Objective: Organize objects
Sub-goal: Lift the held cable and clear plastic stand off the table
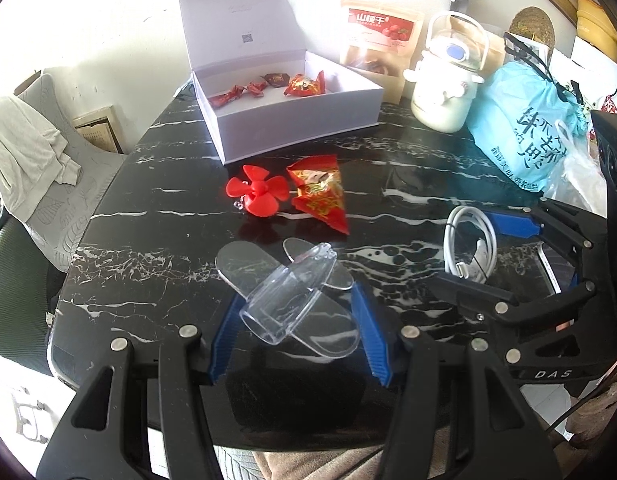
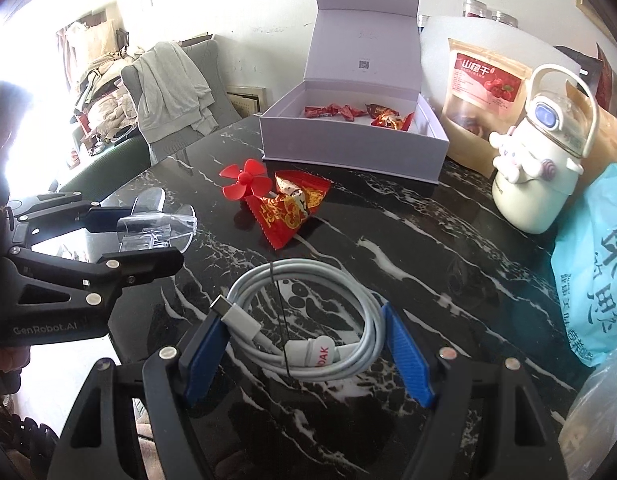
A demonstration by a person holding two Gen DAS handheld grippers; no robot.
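In the open white box lay red-wrapped sweets. Left tongs gaped around a clear plastic propeller; right tongs gaped around a coiled cable.

One open white cardboard box holding four red-wrapped candies, one red plastic propeller, one red triangular foil packet, one clear plastic stand, one coiled white cable.

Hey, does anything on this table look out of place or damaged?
Nothing looks damaged. Most sweets sit in the open white box, but one red candy packet lies loose on the marble table, beside a red propeller. The clear plastic stand and white cable lie loose too.
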